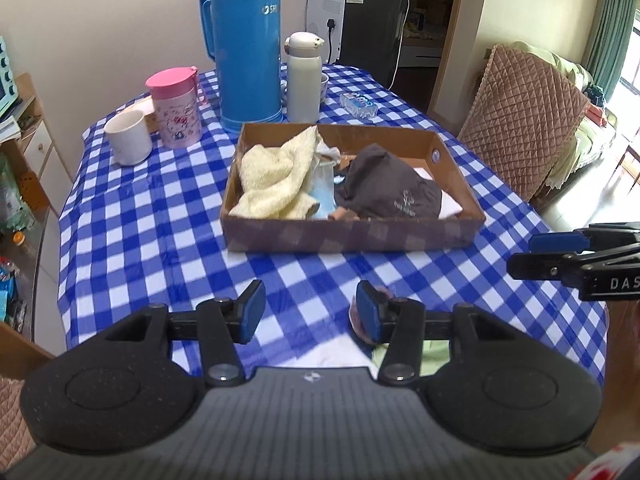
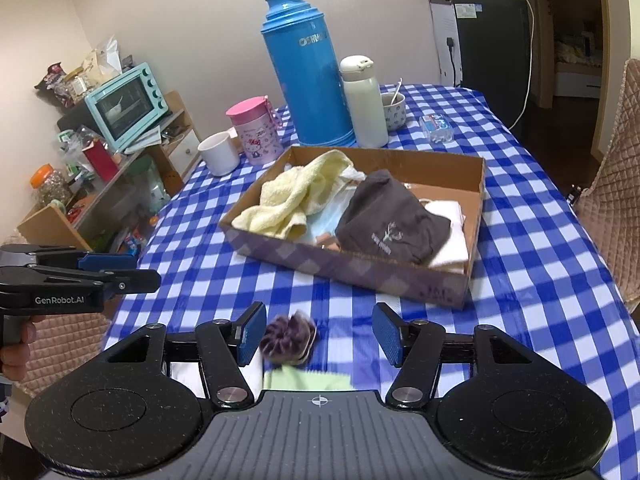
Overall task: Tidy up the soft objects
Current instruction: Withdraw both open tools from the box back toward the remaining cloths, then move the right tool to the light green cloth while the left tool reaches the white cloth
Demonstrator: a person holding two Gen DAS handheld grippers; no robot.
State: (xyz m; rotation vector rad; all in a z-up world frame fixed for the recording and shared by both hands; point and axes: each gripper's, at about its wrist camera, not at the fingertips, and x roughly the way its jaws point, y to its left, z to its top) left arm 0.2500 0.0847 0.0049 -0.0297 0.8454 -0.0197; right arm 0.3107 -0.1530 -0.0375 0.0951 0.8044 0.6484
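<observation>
A shallow cardboard box (image 1: 348,236) (image 2: 360,276) sits mid-table. It holds a cream towel (image 1: 276,176) (image 2: 292,196), a dark grey cloth (image 1: 388,188) (image 2: 392,220), a light blue item (image 1: 324,188) and a white cloth (image 2: 456,236). A purple fuzzy scrunchie (image 2: 288,338) lies on the table between my right gripper's open fingers, nearer the left pad; it peeks out by the left gripper's right pad (image 1: 354,316). A light green cloth (image 2: 308,380) and a white cloth (image 1: 328,354) lie just below. My left gripper (image 1: 310,312) is open and empty. My right gripper (image 2: 320,334) is open.
A blue thermos (image 1: 246,44), white bottle (image 1: 304,76), pink jug (image 1: 176,108), white mug (image 1: 128,138), small cup (image 2: 394,110) and a plastic packet (image 1: 358,104) stand behind the box on the blue checked tablecloth (image 1: 160,216). Quilted chair (image 1: 524,120) right; cluttered shelf with a teal oven (image 2: 124,100) left.
</observation>
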